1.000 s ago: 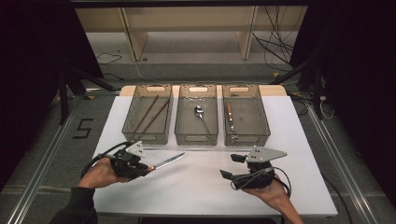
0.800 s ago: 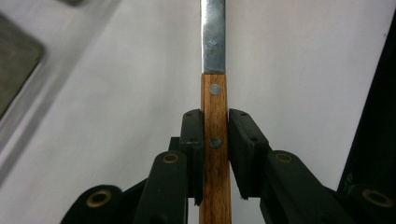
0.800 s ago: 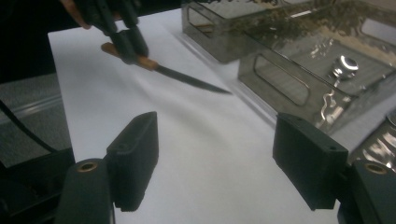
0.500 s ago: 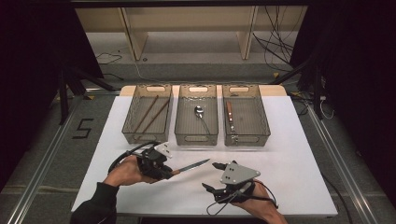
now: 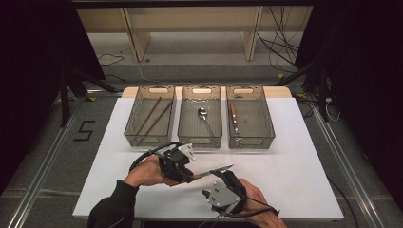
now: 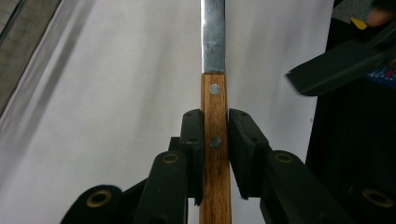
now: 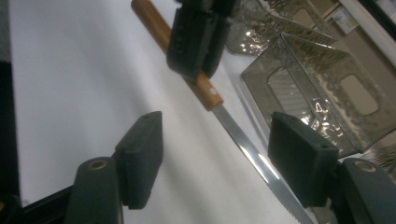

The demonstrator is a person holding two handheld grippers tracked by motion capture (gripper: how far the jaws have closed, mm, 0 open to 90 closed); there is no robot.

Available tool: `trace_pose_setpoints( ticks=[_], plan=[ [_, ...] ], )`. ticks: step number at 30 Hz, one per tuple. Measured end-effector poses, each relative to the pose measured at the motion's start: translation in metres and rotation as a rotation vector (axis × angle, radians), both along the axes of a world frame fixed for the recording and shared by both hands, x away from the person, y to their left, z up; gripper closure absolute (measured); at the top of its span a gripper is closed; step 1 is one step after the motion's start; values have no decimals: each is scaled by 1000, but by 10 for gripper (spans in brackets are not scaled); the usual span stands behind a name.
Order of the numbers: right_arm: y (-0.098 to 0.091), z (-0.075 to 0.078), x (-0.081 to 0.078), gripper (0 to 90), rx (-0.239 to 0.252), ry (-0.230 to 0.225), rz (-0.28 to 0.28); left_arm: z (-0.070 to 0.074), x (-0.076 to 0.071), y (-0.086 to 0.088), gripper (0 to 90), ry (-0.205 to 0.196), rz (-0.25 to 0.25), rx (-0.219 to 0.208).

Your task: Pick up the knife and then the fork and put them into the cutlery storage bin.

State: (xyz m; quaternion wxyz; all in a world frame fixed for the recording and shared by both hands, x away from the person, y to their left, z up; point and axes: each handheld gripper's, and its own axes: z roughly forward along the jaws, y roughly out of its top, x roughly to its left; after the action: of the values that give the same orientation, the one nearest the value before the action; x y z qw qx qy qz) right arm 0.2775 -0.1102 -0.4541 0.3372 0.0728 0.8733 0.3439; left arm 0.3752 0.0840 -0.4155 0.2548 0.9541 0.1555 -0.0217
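Note:
A knife (image 5: 215, 170) with a wooden handle (image 6: 215, 100) and a steel blade (image 7: 243, 142) hangs level over the front of the white table (image 5: 304, 161). My left gripper (image 5: 189, 175) is shut on the handle, with both pads pressed against the wood (image 6: 215, 133). My right gripper (image 5: 224, 176) comes up from the near edge, and its jaws have just been closing. In the right gripper view the blade runs between its two pads (image 7: 140, 149), nearer the right-hand one, touching neither. The right gripper (image 7: 217, 128) stands open.
Three clear trays stand in a row at the back. The left tray (image 5: 134, 135) holds two chopsticks (image 5: 154, 116), the middle tray (image 5: 183, 128) a spoon (image 5: 203, 114), the right tray (image 5: 268, 128) another wooden-handled knife (image 5: 233, 114). Bare table lies on both sides of the hands.
My left hand has carried the knife rightward towards the table's middle. My right hand has swung left and in, so its jaws now straddle the blade.

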Motion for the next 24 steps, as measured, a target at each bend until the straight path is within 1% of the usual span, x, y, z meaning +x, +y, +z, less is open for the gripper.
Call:
trace_pose_setpoints(
  ticks=[1,3,4,5,6,7,8,10,12,13,14,15,16,17,19,21,24],
  plan=[
    [2,-2,-1,388,-24,-24,-2,1,0,-1,758,0,0,-1],
    [5,-5,-2,421,-56,-63,-10,2,-1,-4,758,4,-5,-3],
    [6,-7,-2,439,-70,-90,-17,2,-2,-5,758,6,-6,-4],
    [8,-7,-3,450,-90,-115,-15,2,-2,-5,758,11,-12,-2],
    [9,-8,-3,469,-106,-131,-14,2,-2,-6,758,12,-15,-2],
    [10,-10,-5,485,-127,-154,-20,2,-3,-7,758,15,-13,-2],
    [12,-11,-4,500,-146,-183,-14,2,-3,-7,758,20,-12,-2],
    [15,-14,-5,538,-175,-219,-12,3,-3,-8,758,26,-11,-2],
    [17,-17,-6,578,-204,-255,-6,3,-3,-8,758,28,-20,-5],
    [18,-18,-7,594,-213,-261,-9,3,-4,-9,758,33,-19,-4],
    [18,-19,-8,610,-231,-283,-5,3,-4,-10,758,37,-20,-5],
    [19,-20,-8,620,-243,-289,-5,4,-4,-10,758,40,-30,-7],
    [19,-21,-8,633,-253,-306,-6,4,-5,-10,758,42,-34,-10],
    [19,-22,-9,643,-259,-302,-9,4,-5,-11,758,44,-32,-12],
    [19,-23,-9,662,-264,-316,-2,5,-6,-12,758,47,-36,-5],
    [20,-24,-9,682,-276,-340,-2,4,-6,-13,758,52,-35,-4],
    [20,-24,-11,708,-290,-360,9,4,-6,-15,757,53,-40,5]
  ],
)
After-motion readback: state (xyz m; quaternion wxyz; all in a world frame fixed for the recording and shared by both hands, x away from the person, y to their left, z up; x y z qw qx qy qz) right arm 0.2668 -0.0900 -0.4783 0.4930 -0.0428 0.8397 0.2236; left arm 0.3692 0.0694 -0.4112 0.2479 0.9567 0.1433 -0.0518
